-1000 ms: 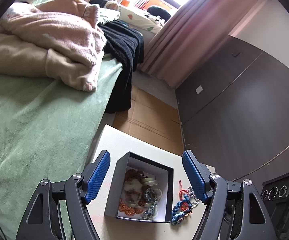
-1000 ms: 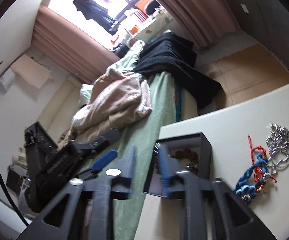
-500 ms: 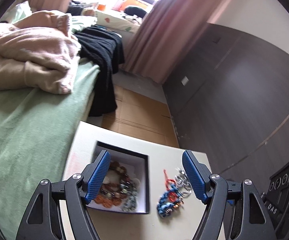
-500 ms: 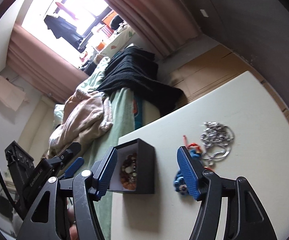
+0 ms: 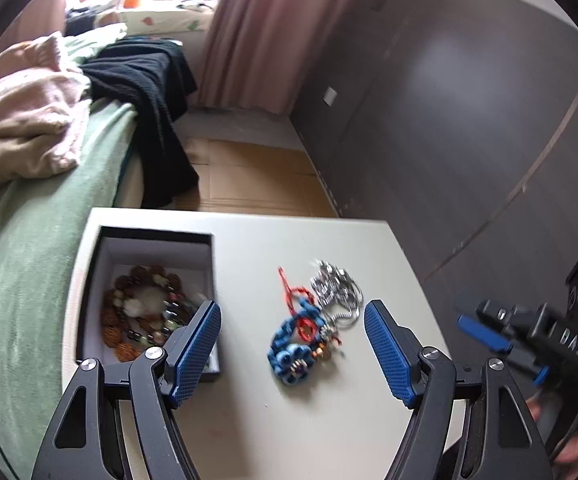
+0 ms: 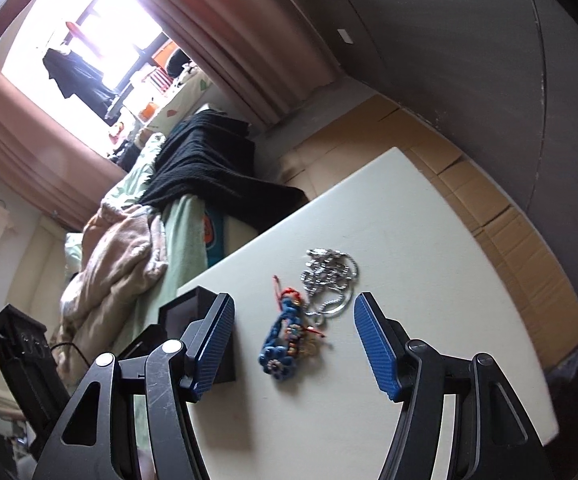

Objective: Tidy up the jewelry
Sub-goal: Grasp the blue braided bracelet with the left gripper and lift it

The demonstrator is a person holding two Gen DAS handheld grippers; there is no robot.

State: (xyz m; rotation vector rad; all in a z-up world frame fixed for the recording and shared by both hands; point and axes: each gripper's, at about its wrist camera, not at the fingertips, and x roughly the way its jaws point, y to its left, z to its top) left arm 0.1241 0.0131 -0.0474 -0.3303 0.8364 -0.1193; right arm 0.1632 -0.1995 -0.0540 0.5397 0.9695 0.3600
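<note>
A black jewelry box (image 5: 153, 240) with a white lining stands on the left of the white table (image 5: 329, 420) and holds several beaded bracelets (image 5: 145, 312). A blue and red braided bracelet (image 5: 295, 340) and a silver chain (image 5: 335, 290) lie tangled beside it. My left gripper (image 5: 292, 348) is open and empty, its jaws either side of the blue bracelet, above it. My right gripper (image 6: 294, 342) is open and empty, framing the same bracelet (image 6: 283, 344) and chain (image 6: 329, 276). The box (image 6: 193, 312) is partly hidden behind its left finger. The right gripper also shows at the right edge of the left wrist view (image 5: 497, 340).
A bed with a green cover (image 5: 29, 248), a pink blanket (image 5: 21, 120) and a black garment (image 5: 149, 92) runs along the table's left side. A dark wardrobe wall (image 5: 449, 120) stands to the right. Cardboard (image 5: 249, 176) covers the floor beyond the table.
Both grippers have swung right from the box to frame the blue bracelet and chain. The right gripper, shut a second ago, is now open. The jewelry has not moved.
</note>
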